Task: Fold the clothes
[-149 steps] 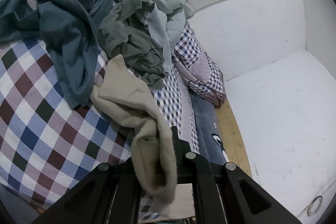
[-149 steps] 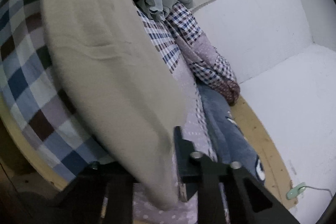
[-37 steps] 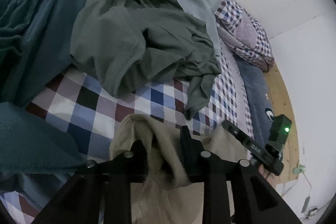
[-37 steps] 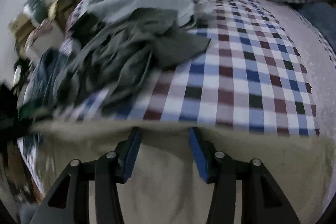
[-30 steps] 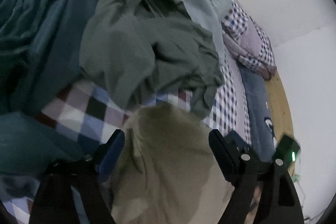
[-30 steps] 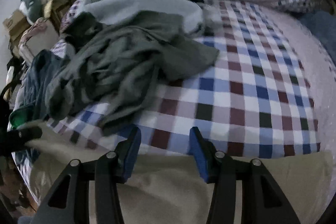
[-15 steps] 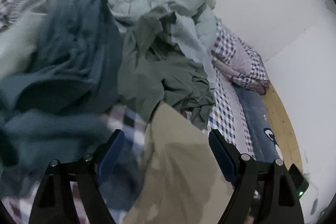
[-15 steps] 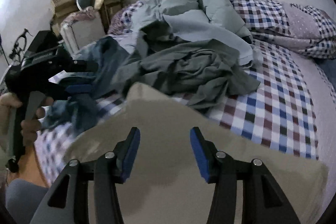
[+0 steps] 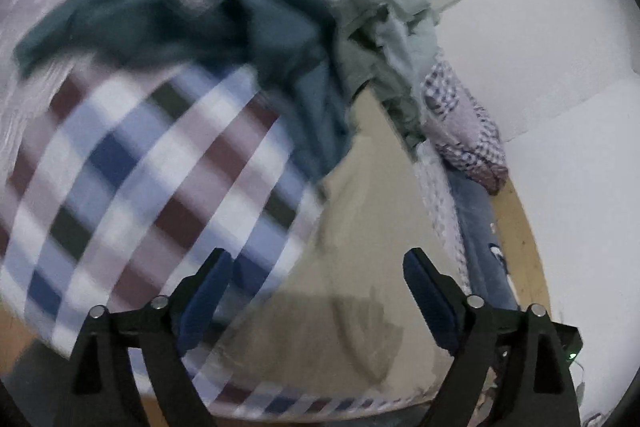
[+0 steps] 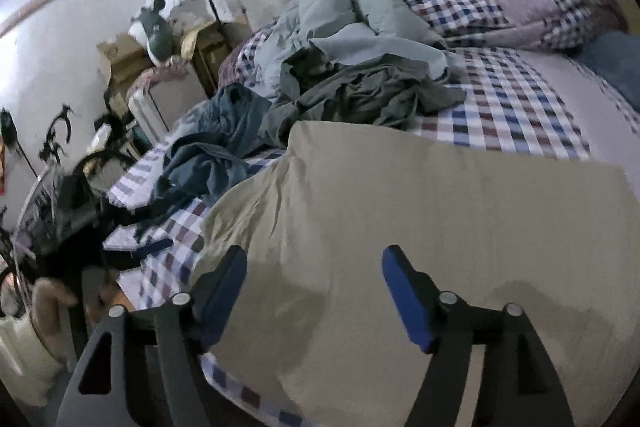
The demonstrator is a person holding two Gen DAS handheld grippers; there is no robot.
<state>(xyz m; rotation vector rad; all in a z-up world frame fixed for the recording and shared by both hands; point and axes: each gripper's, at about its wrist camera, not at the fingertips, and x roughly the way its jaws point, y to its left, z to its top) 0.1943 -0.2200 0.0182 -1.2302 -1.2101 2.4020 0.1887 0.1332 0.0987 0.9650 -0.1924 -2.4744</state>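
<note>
Your right gripper [image 10: 314, 291] is open wide, with nothing between its blue pads [image 10: 404, 297]. Right under it lies the big flat beige cloth [image 10: 420, 211], spread out on the bed with the blue, red and white checked sheet [image 10: 508, 107].

Your left gripper [image 9: 316, 291] is open wide too and holds nothing. The beige cloth [image 9: 360, 267] lies below it, near the edge of the bed, with the checked sheet [image 9: 132, 163] to its left. This view is blurry, so small things are hard to see.

Just past the beige cloth, a crumpled dark teal garment [image 10: 216, 147] sits on the left and a crumpled grey-green garment [image 10: 372, 91] touches the cloth's far edge. Behind those is a pale blue-grey heap of cloth [image 10: 348, 15]. A checked pillow [image 10: 520, 11] lies at the far right of the bed.

Beyond the bed, on the left, stand cardboard boxes [image 10: 124, 57] and a grey and white stuffed toy [image 10: 154, 27].
</note>
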